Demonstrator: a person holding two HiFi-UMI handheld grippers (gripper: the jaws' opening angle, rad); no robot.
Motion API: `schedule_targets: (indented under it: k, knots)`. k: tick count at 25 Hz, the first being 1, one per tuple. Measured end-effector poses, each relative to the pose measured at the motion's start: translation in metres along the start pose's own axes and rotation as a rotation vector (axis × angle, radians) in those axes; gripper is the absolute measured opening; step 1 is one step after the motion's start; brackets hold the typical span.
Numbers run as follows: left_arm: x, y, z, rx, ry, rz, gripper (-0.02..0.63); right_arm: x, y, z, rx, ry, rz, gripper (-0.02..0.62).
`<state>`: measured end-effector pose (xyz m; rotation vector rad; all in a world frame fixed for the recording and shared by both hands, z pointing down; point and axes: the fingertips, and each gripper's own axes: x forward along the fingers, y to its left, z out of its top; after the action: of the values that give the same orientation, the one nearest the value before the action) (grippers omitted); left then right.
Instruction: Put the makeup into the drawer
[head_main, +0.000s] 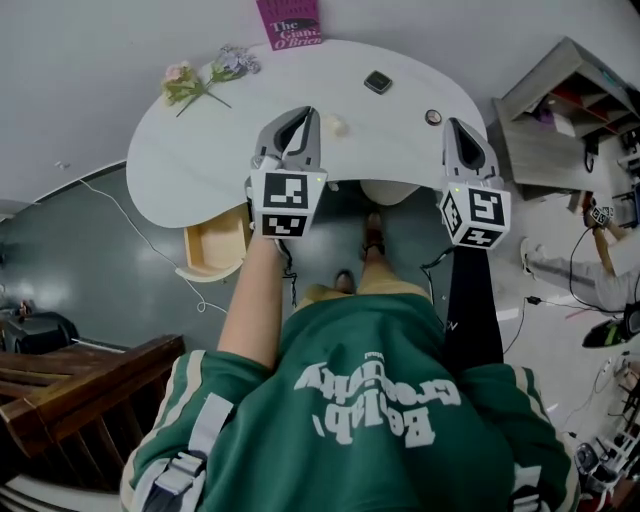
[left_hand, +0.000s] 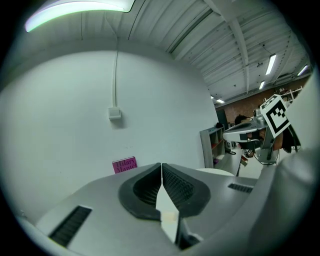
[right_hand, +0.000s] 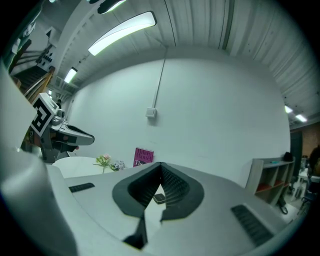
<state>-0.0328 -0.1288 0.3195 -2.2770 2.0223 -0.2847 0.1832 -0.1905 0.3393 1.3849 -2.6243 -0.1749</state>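
A white rounded table (head_main: 200, 150) carries a small dark square compact (head_main: 378, 81), a small round item (head_main: 433, 117) and a cream-coloured piece (head_main: 338, 125). Under its left side a wooden drawer (head_main: 192, 248) stands pulled open. My left gripper (head_main: 310, 110) hovers over the table's middle, just left of the cream piece, jaws shut and empty (left_hand: 161, 165). My right gripper (head_main: 452, 122) is by the table's right edge, near the round item, also shut with nothing held (right_hand: 160, 164). Through the gap below its jaws the dark compact (right_hand: 158, 198) shows on the table beyond.
Artificial flowers (head_main: 200, 80) and a pink book (head_main: 290, 22) sit at the table's far side against the wall. A grey shelf unit (head_main: 560, 120) stands to the right, with a person (head_main: 590, 270) and cables on the floor. Dark wooden furniture (head_main: 80, 390) is at lower left.
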Motion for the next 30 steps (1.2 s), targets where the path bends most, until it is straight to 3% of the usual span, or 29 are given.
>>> schedule_targets:
  k: [19,30]
  knots:
    - [0.203,0.034,0.009,0.03,0.045,0.041,0.017,0.2,-0.099,0.011,0.021,-0.064,0.08,0.009]
    - [0.263,0.026,-0.008,0.015,0.083,0.013,0.017,0.246,-0.128,-0.009,0.047,-0.035,0.087,0.009]
